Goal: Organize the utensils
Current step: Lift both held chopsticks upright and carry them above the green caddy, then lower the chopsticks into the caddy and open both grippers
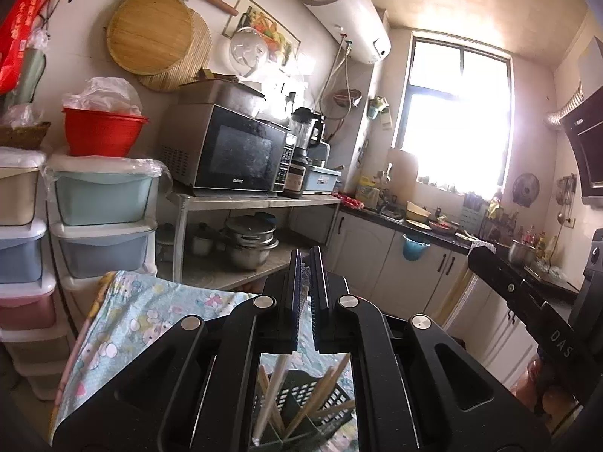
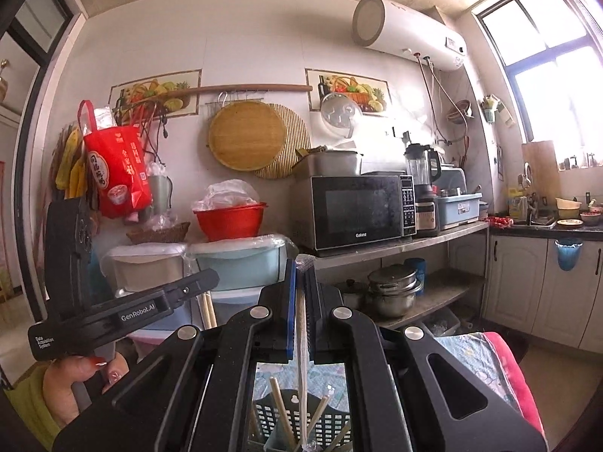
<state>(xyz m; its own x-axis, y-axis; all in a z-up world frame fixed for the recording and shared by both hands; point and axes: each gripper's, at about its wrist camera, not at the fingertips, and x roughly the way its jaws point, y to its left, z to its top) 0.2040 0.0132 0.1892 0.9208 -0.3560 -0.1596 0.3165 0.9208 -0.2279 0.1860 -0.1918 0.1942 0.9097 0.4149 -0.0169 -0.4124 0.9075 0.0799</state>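
My left gripper is shut, and a pale chopstick hangs down from under its jaws. From the right wrist view, the left gripper shows at the left with tan chopsticks dangling below its tip. My right gripper is shut on a long white stick in clear plastic wrap, whose lower end reaches into the black perforated utensil basket. That basket stands under both grippers and holds several wooden chopsticks. The right gripper juts in from the right edge of the left wrist view.
The basket rests on a floral cloth. Behind are stacked plastic drawers with a red bowl, a microwave on a metal shelf with pots below, and a cluttered counter under the window. A hand grips the left handle.
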